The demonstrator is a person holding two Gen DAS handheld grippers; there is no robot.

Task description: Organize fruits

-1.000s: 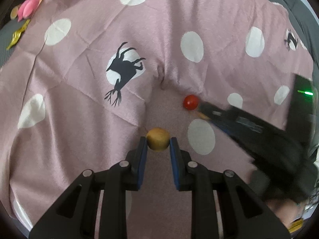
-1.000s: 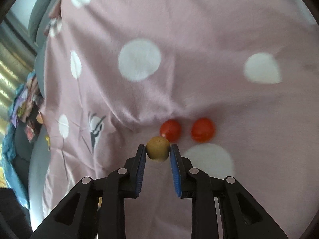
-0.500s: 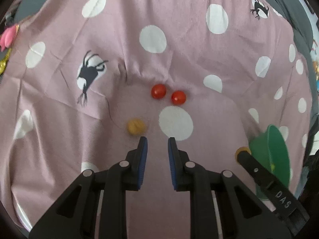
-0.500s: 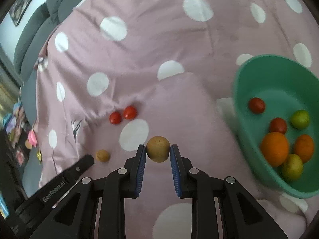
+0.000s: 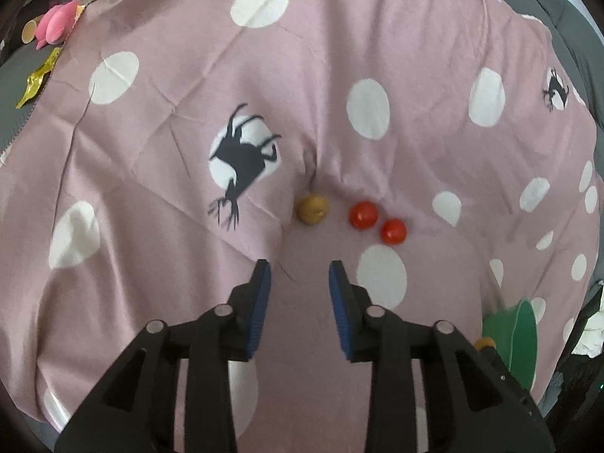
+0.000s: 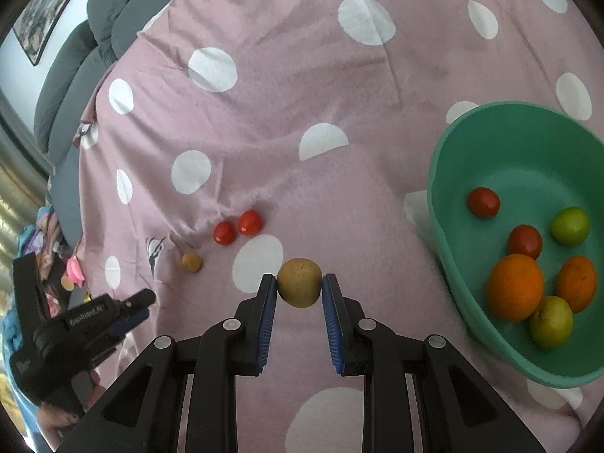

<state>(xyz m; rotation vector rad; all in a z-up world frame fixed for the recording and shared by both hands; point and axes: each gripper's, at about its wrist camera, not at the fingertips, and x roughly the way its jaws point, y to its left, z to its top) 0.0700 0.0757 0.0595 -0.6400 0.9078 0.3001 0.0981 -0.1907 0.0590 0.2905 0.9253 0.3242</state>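
My left gripper is open and empty, just short of a small tan fruit on the pink spotted cloth. Two cherry tomatoes lie to its right. My right gripper is shut on a second tan fruit, held above the cloth left of the green bowl. The bowl holds several fruits: an orange, tomatoes and green fruits. In the right wrist view the loose tan fruit and the tomatoes lie far left, with my left gripper near them.
The pink cloth with white dots and deer prints covers the surface. A pink toy and gold wrapper lie at its far left edge. A grey sofa stands behind. The green bowl's edge shows lower right.
My left gripper let go of the small tan fruit, opened wider and drew back from it. My right gripper carried its tan fruit away from the tomatoes toward the green bowl.
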